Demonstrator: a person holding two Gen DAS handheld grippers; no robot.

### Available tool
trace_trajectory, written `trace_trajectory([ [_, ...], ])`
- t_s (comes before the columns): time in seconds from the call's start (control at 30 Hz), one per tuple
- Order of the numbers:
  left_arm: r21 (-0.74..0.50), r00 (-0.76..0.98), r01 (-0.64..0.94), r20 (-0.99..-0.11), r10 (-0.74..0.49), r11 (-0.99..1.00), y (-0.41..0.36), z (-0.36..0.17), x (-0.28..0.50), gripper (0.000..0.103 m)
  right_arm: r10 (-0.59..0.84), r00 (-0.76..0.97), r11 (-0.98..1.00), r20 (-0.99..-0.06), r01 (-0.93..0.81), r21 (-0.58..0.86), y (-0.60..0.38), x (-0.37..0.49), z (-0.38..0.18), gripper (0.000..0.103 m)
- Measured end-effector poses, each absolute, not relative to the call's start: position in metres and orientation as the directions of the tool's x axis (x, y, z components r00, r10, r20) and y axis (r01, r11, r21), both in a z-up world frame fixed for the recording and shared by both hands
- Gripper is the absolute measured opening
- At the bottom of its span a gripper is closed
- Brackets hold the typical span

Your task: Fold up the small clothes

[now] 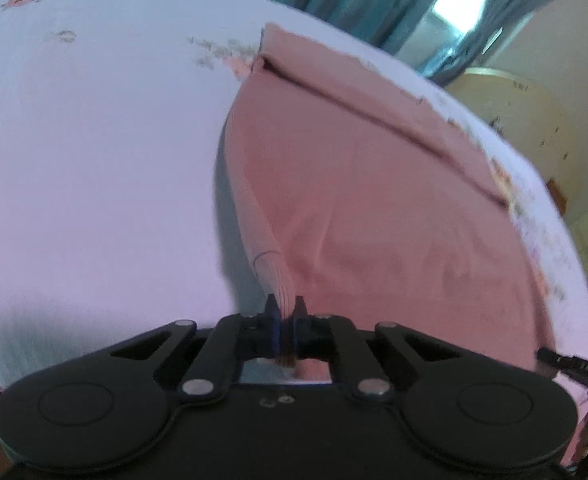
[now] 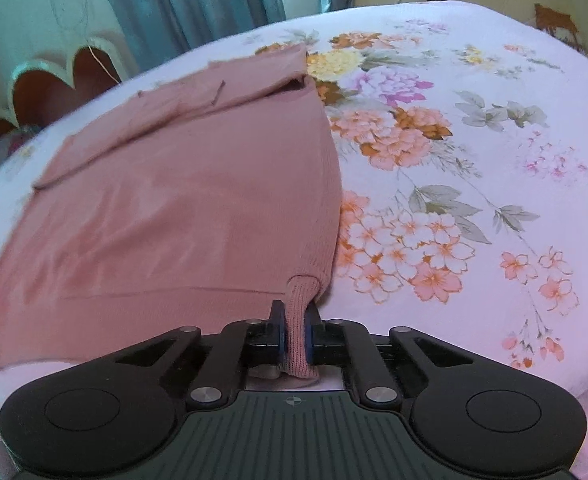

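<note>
Left wrist view: left gripper [image 1: 285, 305] is clamped on a bunched near corner of one pink ribbed knit garment [image 1: 374, 200], which lies from centre toward 2 o'clock on one floral white bedsheet [image 1: 93, 160].

Right wrist view: right gripper [image 2: 294, 312] pinches the other corner at 6 o'clock. Uneven lifting could skew the fold, and thin bunches may slip.

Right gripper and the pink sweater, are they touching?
Touching. The right wrist view shows the right gripper shut on a bunched near corner of the pink sweater, knit squeezed between both pads.
</note>
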State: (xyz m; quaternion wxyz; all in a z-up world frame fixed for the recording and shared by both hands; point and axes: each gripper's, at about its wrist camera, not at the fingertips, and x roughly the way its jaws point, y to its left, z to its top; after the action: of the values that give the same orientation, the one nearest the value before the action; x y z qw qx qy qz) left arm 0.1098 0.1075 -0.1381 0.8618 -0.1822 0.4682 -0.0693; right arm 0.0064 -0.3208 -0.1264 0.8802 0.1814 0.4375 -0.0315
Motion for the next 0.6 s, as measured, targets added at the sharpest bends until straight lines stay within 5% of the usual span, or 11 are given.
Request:
trace_trajectory([
  [0.6,-0.451,0.760,0.113,-0.535,-0.370,0.885,0.097,-0.065,0.185,0.005,0.099,0.809,0.913,-0.579,0.158,0.376,-0.335,0.078,-0.038,0.008],
])
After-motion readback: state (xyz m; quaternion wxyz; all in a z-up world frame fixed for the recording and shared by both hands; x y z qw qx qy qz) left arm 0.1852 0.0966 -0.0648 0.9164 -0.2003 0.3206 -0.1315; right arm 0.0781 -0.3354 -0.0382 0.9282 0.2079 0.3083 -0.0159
